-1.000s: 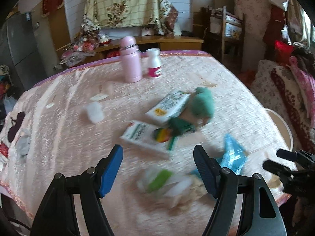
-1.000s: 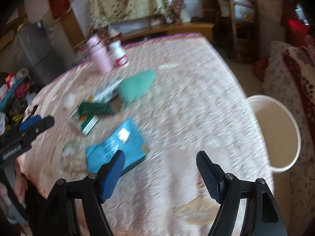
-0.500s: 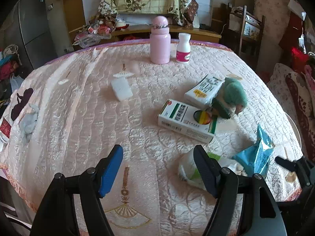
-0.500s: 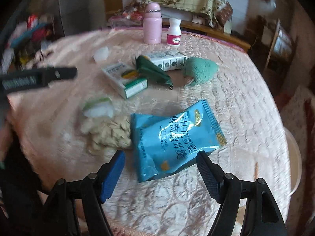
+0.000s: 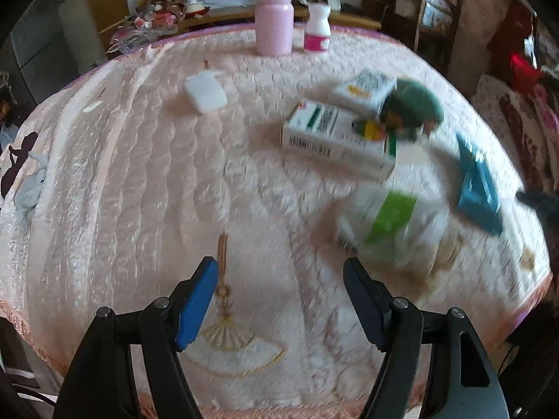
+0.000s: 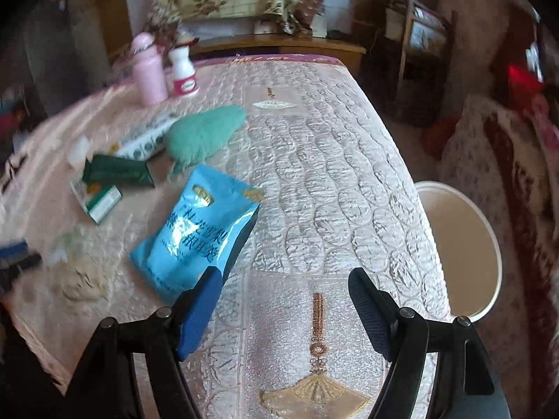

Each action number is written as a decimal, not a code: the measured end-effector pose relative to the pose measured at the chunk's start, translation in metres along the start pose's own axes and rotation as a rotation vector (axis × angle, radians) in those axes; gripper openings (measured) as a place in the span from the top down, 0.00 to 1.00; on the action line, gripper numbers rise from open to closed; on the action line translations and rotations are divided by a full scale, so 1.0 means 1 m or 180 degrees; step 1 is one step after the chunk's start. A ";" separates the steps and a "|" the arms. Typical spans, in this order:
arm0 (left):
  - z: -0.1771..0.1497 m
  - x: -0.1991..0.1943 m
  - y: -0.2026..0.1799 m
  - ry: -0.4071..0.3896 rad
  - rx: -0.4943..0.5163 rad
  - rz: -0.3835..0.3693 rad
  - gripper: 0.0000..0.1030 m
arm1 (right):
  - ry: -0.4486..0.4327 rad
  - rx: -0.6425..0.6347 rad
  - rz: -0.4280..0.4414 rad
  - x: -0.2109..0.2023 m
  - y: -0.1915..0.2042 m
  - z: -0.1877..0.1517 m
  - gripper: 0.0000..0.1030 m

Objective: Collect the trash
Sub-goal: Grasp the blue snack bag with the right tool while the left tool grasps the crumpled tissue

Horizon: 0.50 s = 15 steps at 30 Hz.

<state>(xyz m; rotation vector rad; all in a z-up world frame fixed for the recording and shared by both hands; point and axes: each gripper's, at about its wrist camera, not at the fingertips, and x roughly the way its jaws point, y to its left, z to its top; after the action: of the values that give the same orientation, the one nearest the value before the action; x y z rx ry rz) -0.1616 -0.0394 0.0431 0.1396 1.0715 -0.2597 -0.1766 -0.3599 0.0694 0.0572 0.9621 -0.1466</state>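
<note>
the left tool [image 5: 279,300] hangs above the counter [image 5: 139,181], which is covered with a pink quilted cloth. its jaws stand wide apart and nothing is between them, only the bare cloth with a gold fan pattern. the right tool [image 6: 284,300] is also spread wide and holds nothing; its blue left finger [image 6: 201,314] is at the lower edge of the blue snack bag [image 6: 199,234] in the picture, but i cannot tell if it touches the bag.

the trash lies in a loose group on the near right part of the counter, as the left wrist view shows it. the white and green box [image 5: 335,139] lies flat, and a second white box [image 5: 363,92] is just behind it. a dark green wrapper [image 6: 118,173] lies partly over the first box, with a teal fuzzy thing [image 6: 206,134] beside it. nearer to the left tool there is a crumpled clear wrapper with a green label [image 5: 387,223], very blurred. next to it, in the right wrist view, is a pale crumpled heap [image 6: 77,279]; i cannot tell what it is. a small white block [image 5: 205,92] lies alone, well apart from the group.

at the far edge of the counter a pink bottle [image 5: 274,17] stands upright with a small white bottle [image 5: 317,29] just beside it. beside the counter on the right, lower down, stands a cream round bin [image 6: 461,244], open on top.
</note>
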 end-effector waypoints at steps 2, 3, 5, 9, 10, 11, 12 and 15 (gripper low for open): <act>-0.005 0.003 -0.003 0.0051 0.0072 0.0014 0.28 | -0.0010 0.0035 0.0141 -0.002 -0.002 0.000 0.24; -0.007 0.005 -0.007 0.0071 0.0120 0.0010 0.28 | -0.0010 0.0027 0.0270 -0.004 0.001 0.000 0.24; -0.007 0.008 -0.012 0.0066 0.0140 -0.0031 0.28 | -0.0021 -0.0027 0.0510 -0.004 0.013 0.003 0.24; 0.002 0.011 -0.026 0.0061 0.0044 -0.0344 0.28 | -0.0022 -0.0157 0.0611 -0.010 0.035 -0.001 0.24; 0.006 0.011 -0.029 0.0040 0.0017 -0.0422 0.28 | -0.0024 -0.0157 0.0618 -0.010 0.038 -0.002 0.24; 0.010 0.012 -0.031 0.0009 -0.0017 -0.0494 0.28 | -0.0017 -0.0139 0.0628 -0.009 0.039 -0.002 0.24; 0.014 0.013 -0.034 -0.0018 -0.0068 -0.0546 0.28 | 0.0000 -0.0112 0.0629 -0.008 0.039 -0.001 0.24; 0.030 0.014 -0.034 -0.0105 -0.0307 -0.0779 0.28 | 0.0018 -0.0047 0.0612 -0.006 0.034 -0.002 0.24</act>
<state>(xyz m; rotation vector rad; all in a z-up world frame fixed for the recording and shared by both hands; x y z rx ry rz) -0.1394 -0.0814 0.0458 -0.0830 1.0663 -0.4283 -0.1767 -0.3250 0.0727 0.1359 0.9578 0.0378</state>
